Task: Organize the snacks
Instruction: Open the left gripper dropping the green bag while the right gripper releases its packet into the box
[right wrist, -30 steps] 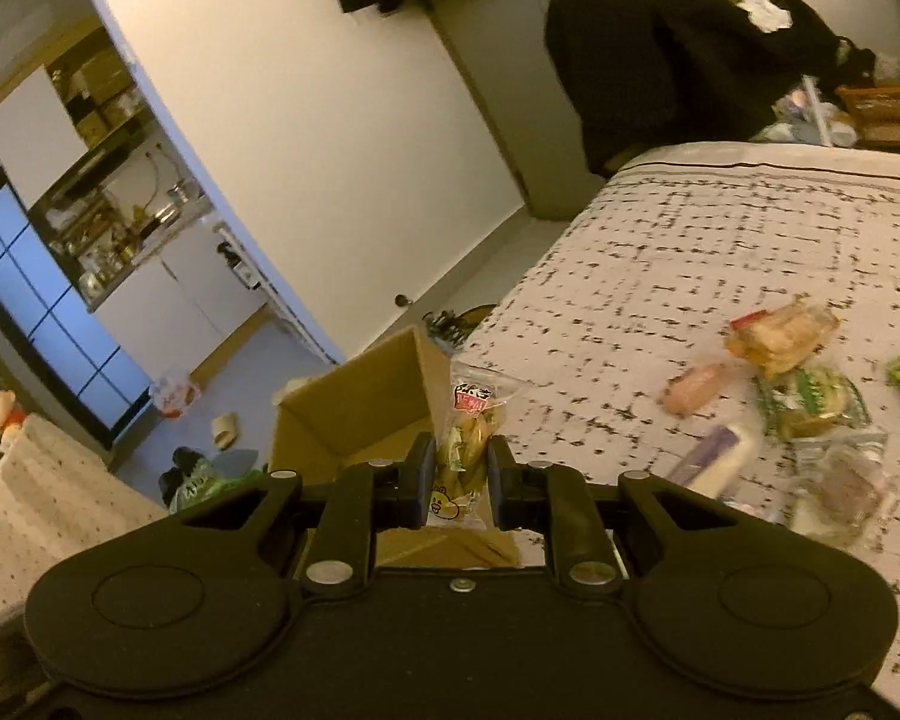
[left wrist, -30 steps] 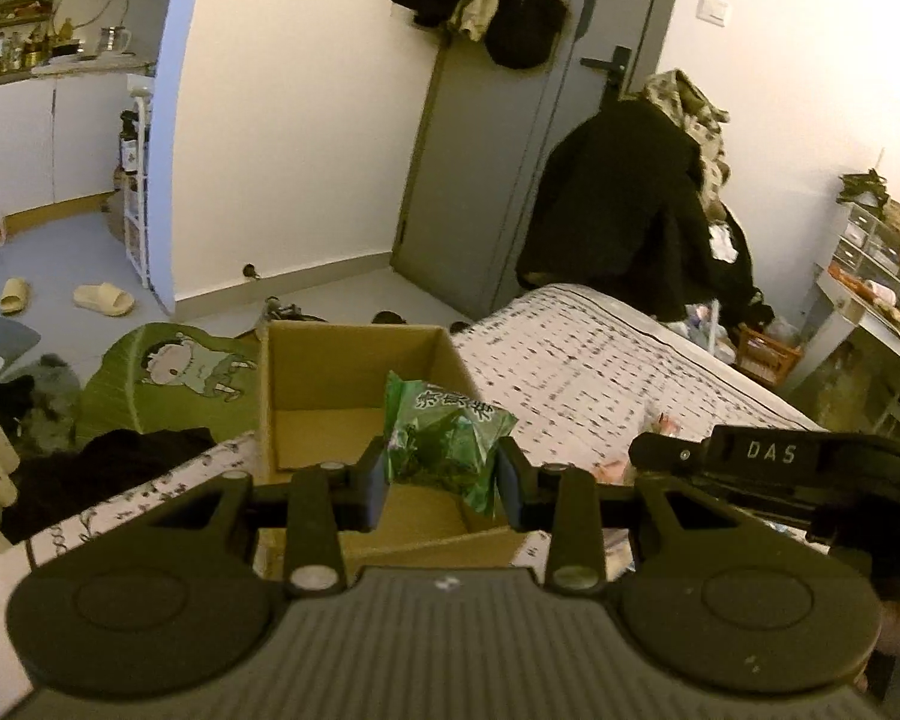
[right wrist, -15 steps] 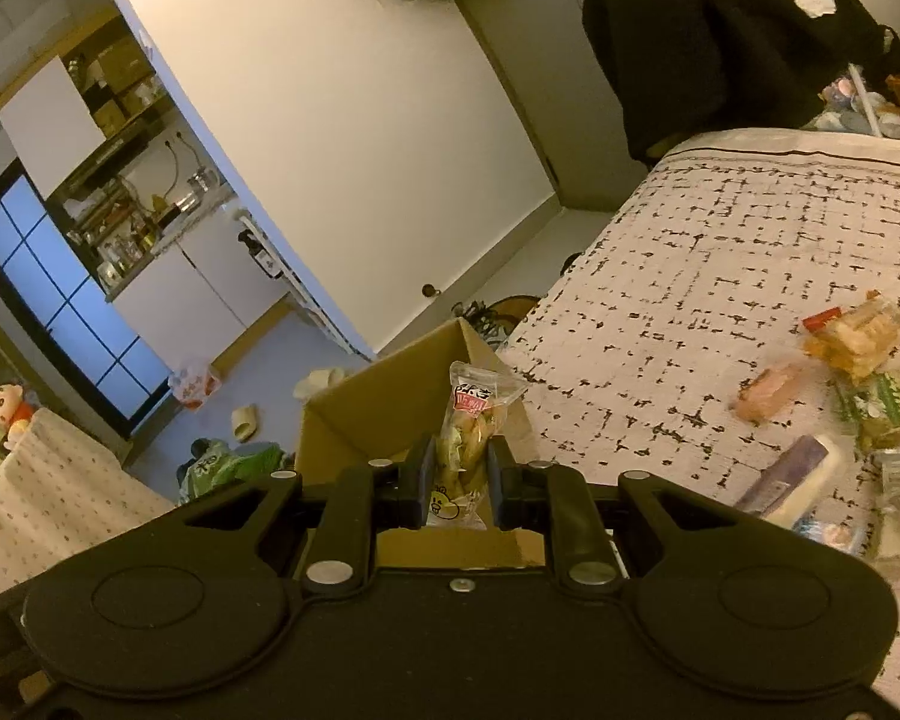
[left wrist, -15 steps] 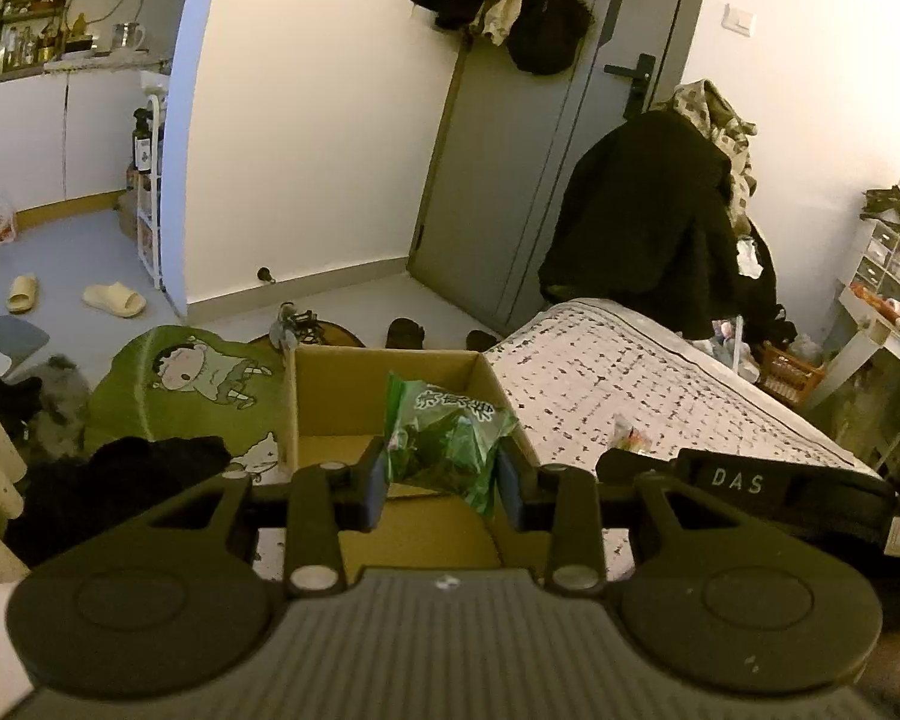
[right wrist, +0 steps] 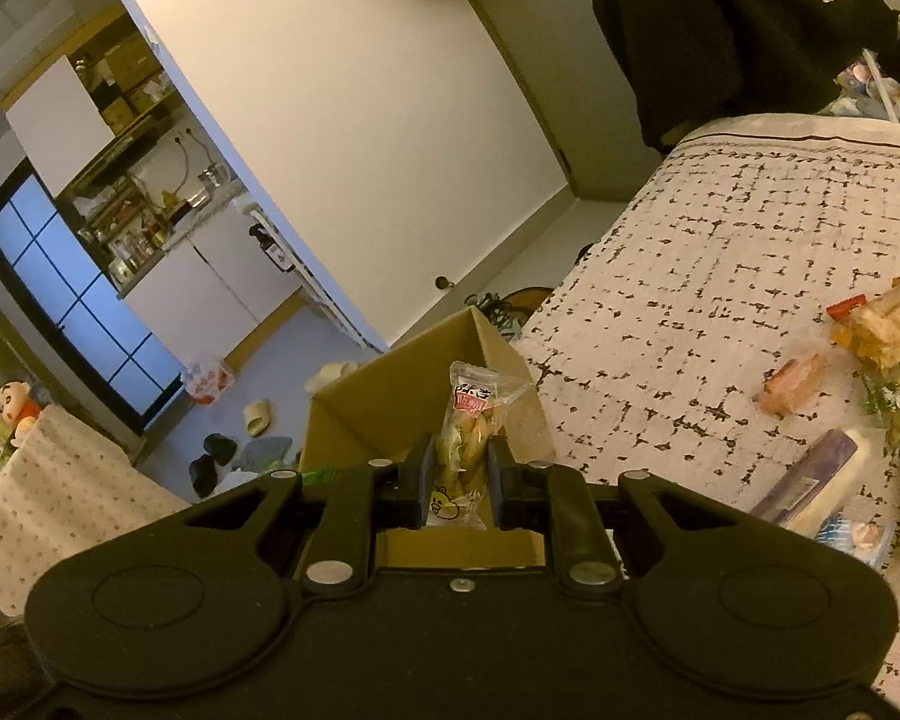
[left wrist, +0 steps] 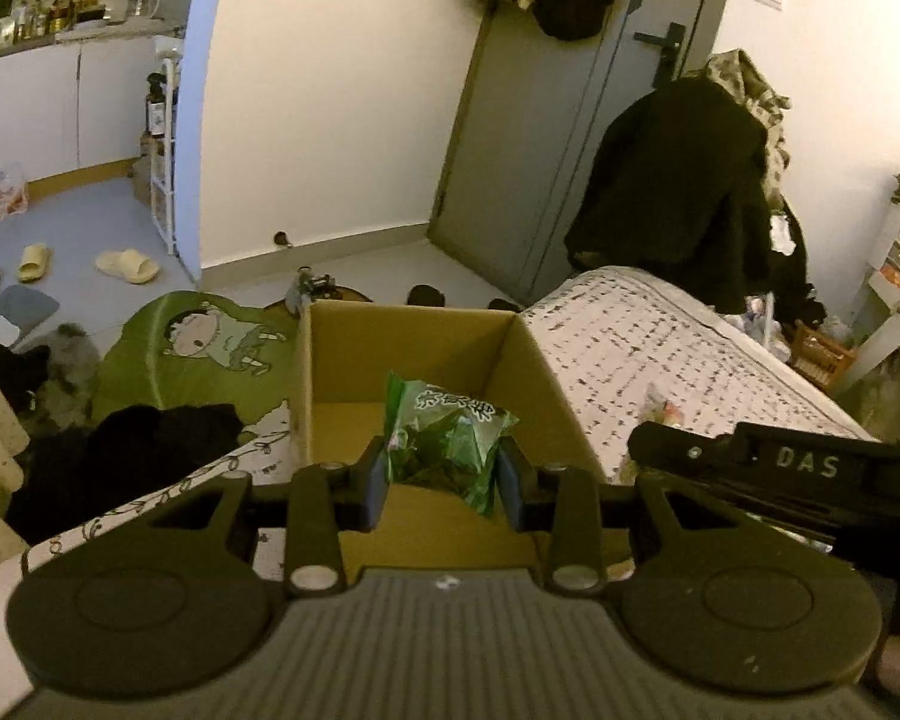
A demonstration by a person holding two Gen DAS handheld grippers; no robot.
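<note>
Patterned bed (right wrist: 720, 276) to the right of both grippers, open cardboard box (left wrist: 414, 348) just ahead below them, left gripper (left wrist: 443, 474) clamped on green snack bag (left wrist: 447, 438) above the box, right gripper (right wrist: 457, 480) clamped on clear snack packet (right wrist: 471, 420), loose snacks (right wrist: 870, 330) on the bed at far right.

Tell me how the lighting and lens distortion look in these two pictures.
Left wrist view: dim warm light, door and walls bowed by the fisheye, green snack packet sharp. Right wrist view: strongly tilted, blue window the brightest patch, bedspread grainy.
</note>
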